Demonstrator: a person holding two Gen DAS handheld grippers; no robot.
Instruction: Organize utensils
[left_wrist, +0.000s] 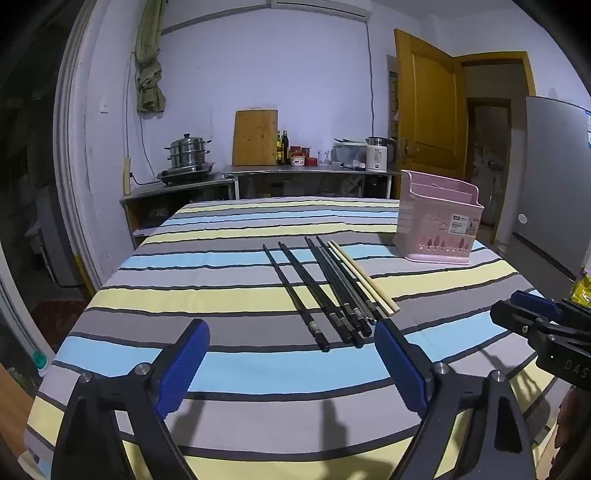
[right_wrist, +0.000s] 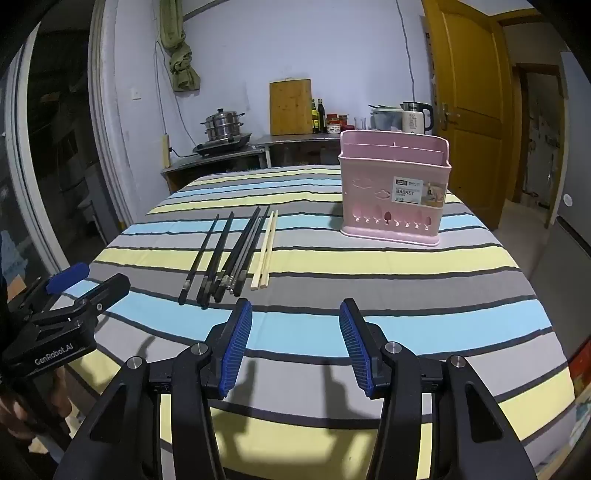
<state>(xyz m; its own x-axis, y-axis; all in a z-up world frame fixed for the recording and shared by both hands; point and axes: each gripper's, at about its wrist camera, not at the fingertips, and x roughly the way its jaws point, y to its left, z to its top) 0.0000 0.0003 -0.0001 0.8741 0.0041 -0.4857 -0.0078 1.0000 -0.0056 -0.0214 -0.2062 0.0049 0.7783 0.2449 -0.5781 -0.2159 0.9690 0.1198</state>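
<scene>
Two hand-held grippers (right_wrist: 295, 339), two pale chopsticks (right_wrist: 265, 254), one basket (right_wrist: 393, 184)

Left gripper (left_wrist: 291, 363) jaws wide, empty, bottom centre. Right gripper (right_wrist: 295, 345) jaws apart, empty, pitched down. Possibly fingers (right_wrist: 16, 417), lower left edge.

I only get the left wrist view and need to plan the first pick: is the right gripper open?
Observer: Yes, the right gripper is open, with nothing between its jaws.
Operator: Do the pale wooden chopsticks touch the black chopsticks?
Observer: No, a gap of cloth separates their near ends.
Operator: What is printed on the label of the pink plastic basket?
Observer: It reads BASKET.
</scene>
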